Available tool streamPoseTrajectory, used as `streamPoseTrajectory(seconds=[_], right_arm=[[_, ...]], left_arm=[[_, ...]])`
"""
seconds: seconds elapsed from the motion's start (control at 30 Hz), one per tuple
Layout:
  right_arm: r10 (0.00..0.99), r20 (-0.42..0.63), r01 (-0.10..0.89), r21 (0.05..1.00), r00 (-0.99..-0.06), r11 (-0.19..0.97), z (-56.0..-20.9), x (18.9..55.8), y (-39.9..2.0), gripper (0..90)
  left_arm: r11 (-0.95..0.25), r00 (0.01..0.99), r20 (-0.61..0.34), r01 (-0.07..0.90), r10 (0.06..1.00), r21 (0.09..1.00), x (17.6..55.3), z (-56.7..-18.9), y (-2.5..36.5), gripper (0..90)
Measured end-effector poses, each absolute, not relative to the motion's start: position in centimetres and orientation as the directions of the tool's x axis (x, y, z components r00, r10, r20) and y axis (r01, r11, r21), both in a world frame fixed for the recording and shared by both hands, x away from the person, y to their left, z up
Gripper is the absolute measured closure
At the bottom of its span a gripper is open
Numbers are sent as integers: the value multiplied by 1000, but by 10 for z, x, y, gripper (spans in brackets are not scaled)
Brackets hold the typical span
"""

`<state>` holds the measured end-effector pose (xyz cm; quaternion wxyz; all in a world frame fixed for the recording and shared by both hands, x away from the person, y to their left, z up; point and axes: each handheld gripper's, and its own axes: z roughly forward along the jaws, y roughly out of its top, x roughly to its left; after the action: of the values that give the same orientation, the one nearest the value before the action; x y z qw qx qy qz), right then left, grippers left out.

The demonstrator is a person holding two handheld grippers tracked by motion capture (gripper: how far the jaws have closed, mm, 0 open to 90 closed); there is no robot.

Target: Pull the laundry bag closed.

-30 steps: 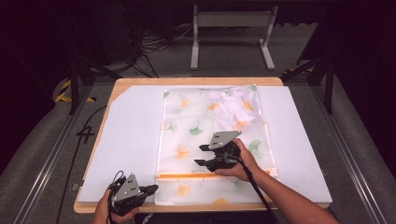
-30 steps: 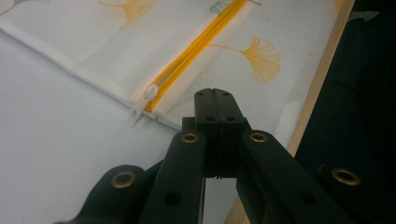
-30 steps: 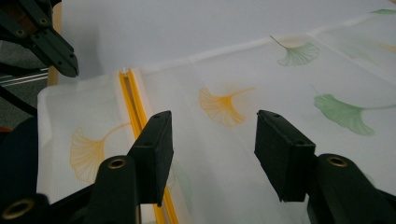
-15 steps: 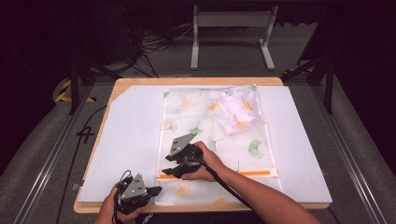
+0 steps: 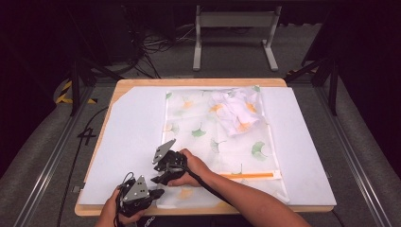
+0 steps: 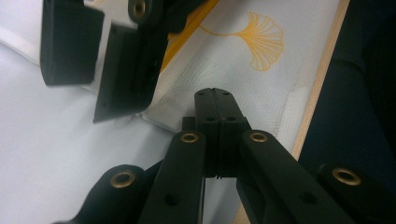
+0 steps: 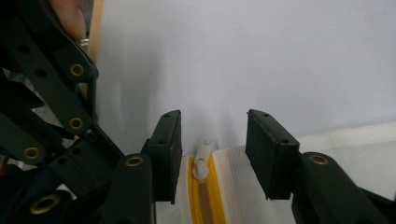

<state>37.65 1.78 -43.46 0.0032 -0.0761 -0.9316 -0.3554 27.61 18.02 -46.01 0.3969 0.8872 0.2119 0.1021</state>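
Claws crowd the near left corner of the mesh bag, which lies flat on a white mat across the wooden desk. Bag is see-through white, printed with green and orange ginkgo leaves, and a bundle of white cloth sits inside its far end. An orange zipper runs along the near edge.

Right claw is down at the zipper's left end, jaws spread and just been closing. In the right gripper view the white zipper pull stands between the two pads, in the gap, and neither pad touches it yet. Orange zipper tape runs straight back under the claw.

Left claw sits just beside it at the bag's corner, jaws pressed together. In the left gripper view its closed pads lie at the bag's edge; whether fabric is pinched between them I cannot tell. An orange ginkgo print shows just beyond them, with the right claw's open jaws at upper left.
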Motion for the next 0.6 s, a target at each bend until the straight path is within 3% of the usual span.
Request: streamPoseTrajectory(seconds=[0.2,0.3,0.4,0.6], right_arm=[[147,26,128,651,-989,748,-440,377,22,660],[135,23,116,665,-991,738,-439,374,22,821],[128,20,107,675,-992,730,-437,371,20,870],[148,56,144,701,-987,698,-436,373,10,874]], left_arm=[[-579,893,-17,306,450,755,279,-462,182,900],[-577,893,-20,308,450,757,279,-462,182,900],[-580,894,-17,305,447,755,279,-462,182,900],[-578,894,-24,310,448,755,280,-462,182,900]])
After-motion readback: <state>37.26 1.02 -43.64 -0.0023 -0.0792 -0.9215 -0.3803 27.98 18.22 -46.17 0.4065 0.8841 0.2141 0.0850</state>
